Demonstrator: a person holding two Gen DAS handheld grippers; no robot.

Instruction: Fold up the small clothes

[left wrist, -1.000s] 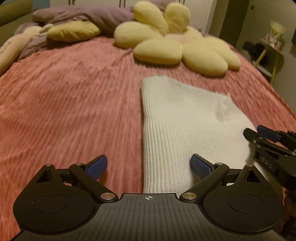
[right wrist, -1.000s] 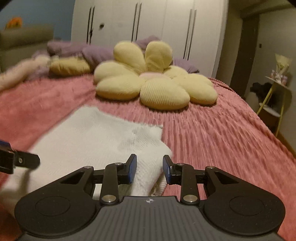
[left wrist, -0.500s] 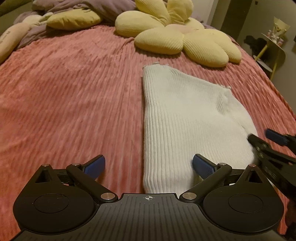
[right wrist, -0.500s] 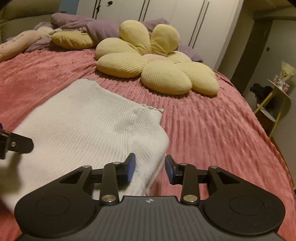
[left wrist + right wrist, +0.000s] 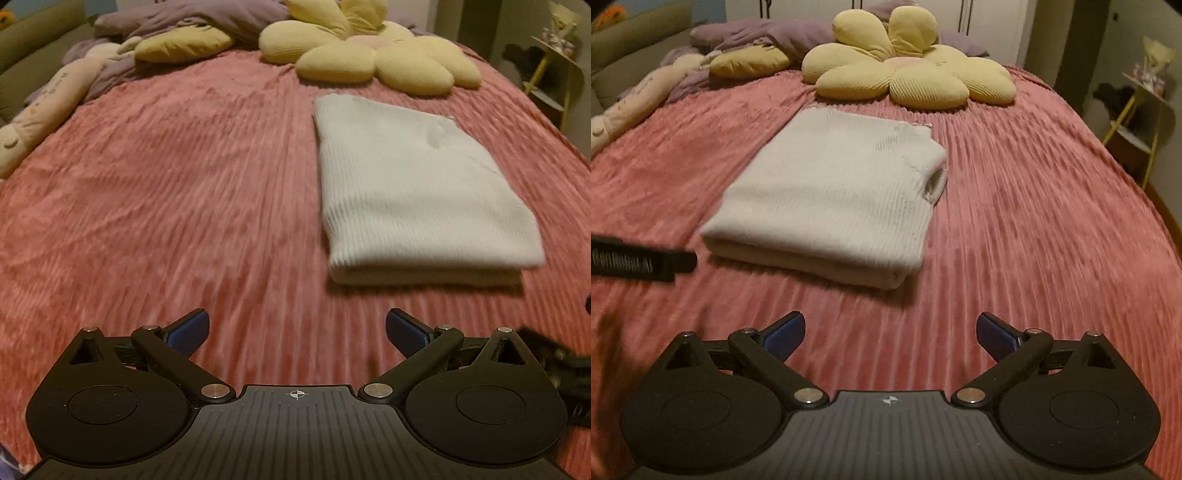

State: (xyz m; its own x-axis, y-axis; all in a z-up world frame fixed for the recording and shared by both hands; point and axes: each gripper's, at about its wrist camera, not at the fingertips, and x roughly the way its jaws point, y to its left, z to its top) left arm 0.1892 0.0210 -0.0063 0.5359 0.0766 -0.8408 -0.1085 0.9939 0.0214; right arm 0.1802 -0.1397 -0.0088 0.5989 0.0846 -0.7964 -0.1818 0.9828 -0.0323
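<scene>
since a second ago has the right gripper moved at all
Yes. The right gripper has pulled back off the white garment, away from the flower pillow, and opened.

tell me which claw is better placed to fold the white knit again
Right, marginally: the white knit lies almost straight ahead of the right claw, but off to the right of the left claw. Both are open.

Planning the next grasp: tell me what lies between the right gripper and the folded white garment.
Only bare pink bedspread lies between the right gripper and the white garment, as the right wrist view shows.
</scene>
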